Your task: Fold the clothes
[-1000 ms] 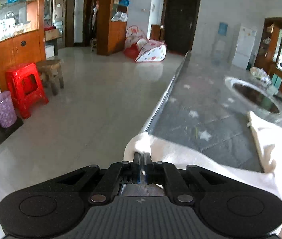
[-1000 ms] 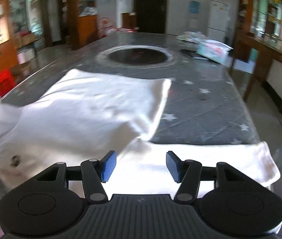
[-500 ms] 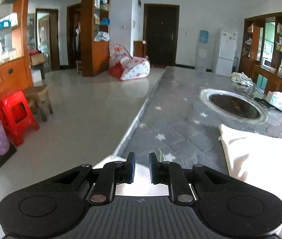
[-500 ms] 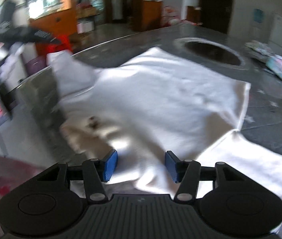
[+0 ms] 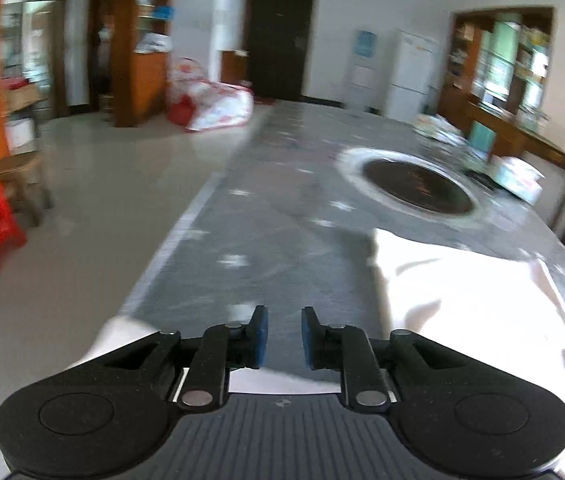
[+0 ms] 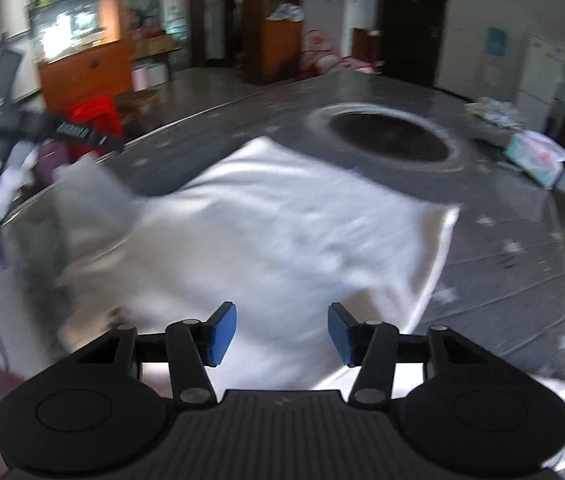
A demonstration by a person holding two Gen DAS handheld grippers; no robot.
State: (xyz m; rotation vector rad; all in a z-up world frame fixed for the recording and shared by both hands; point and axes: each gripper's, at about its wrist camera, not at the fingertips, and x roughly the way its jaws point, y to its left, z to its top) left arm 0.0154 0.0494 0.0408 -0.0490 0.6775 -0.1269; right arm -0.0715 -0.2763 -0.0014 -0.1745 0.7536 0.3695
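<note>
The left gripper [image 5: 284,330] has just been opening, nothing between its jaws. The right gripper [image 6: 282,330], spread and empty, has been closing over the white cloth [image 6: 282,232] on the bench [image 6: 502,272].

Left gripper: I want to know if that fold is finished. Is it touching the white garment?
Apart. In the left wrist view the left gripper, whose jaws have just been opening, shows only grey table between its pads; the white garment lies beside and below it.

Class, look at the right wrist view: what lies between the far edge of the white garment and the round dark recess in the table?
Only bare grey star-patterned tabletop separates the white garment from the round dark recess, seen in the right wrist view.
</note>
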